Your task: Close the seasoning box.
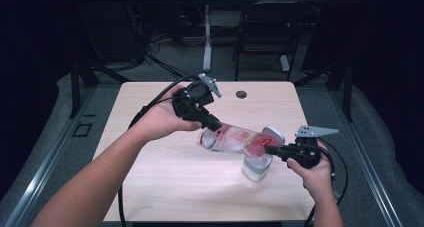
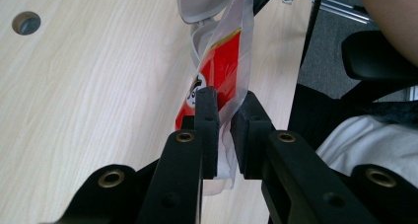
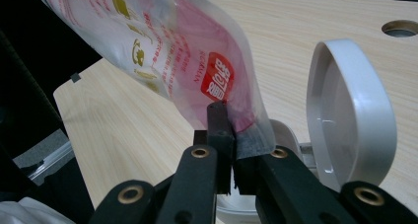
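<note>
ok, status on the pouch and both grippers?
Left gripper shut on pouch, far end. Right gripper shut on its near end, above the open-lidded white container. Pouch off the table. Nothing in the way.

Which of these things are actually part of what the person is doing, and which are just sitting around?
In use:
- clear plastic pouch with red print
- white container with hinged lid open
- left gripper and right gripper, each pinching the pouch

Lying about:
- black chair beyond the light wooden table

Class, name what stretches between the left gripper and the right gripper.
The pouch, pinched by the left gripper and right gripper, spans them in the high view.
</note>
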